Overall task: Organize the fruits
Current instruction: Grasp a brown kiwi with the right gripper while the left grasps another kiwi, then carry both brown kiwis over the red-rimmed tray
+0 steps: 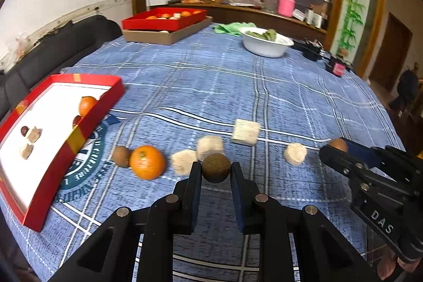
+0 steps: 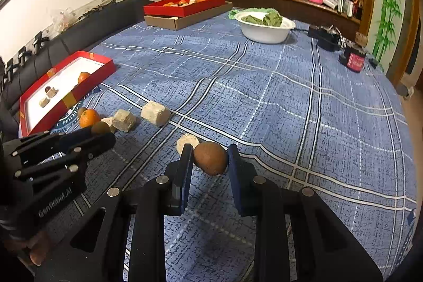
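Across the worktop [image 2: 290, 97] a blue checked cloth is spread. Near its front edge a brown fruit [image 1: 216, 167] is gripped by the left claw [image 1: 214, 171], another [image 2: 210, 158] by the right claw [image 2: 210, 159].

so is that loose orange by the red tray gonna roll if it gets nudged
Probably: the orange is round and sits free on the flat tablecloth. The brown fruit beside it may block a roll toward the red tray. Its skin looks firm, so likely not fragile.
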Motion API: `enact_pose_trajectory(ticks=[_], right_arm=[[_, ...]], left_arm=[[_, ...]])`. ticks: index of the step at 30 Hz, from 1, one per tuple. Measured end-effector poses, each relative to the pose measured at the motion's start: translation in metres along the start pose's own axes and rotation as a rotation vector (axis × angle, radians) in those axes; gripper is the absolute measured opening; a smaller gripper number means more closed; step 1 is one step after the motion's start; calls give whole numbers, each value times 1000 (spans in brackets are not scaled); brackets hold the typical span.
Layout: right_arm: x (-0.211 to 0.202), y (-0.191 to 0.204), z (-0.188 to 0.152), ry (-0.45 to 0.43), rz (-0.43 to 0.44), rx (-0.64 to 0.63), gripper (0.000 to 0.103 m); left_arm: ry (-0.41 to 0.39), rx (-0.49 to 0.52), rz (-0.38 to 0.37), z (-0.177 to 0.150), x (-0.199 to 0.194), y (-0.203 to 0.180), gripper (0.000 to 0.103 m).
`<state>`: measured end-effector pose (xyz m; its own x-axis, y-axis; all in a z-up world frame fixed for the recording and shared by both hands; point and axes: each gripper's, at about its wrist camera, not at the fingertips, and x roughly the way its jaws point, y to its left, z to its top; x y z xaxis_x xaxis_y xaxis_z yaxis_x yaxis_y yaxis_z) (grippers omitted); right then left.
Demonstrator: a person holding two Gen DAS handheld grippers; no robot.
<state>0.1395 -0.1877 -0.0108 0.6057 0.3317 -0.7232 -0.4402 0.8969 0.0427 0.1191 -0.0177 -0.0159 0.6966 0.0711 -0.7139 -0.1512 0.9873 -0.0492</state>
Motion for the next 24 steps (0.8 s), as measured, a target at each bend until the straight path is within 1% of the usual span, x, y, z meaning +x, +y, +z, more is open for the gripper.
enact_pose_trajectory(ticks=[7,17,24], right_arm=[[-7,10,0,-44,-25,-47,25],[-8,14,-1,-57,-37,-72,25],[-8,14,-1,-61,-36,-73,25]], left_arm=[[-25,-22,28,-2,-6,7,21],[-19,-55,52,-2,-4,14,21],[-12,-57,62,-1,-3,13,21]])
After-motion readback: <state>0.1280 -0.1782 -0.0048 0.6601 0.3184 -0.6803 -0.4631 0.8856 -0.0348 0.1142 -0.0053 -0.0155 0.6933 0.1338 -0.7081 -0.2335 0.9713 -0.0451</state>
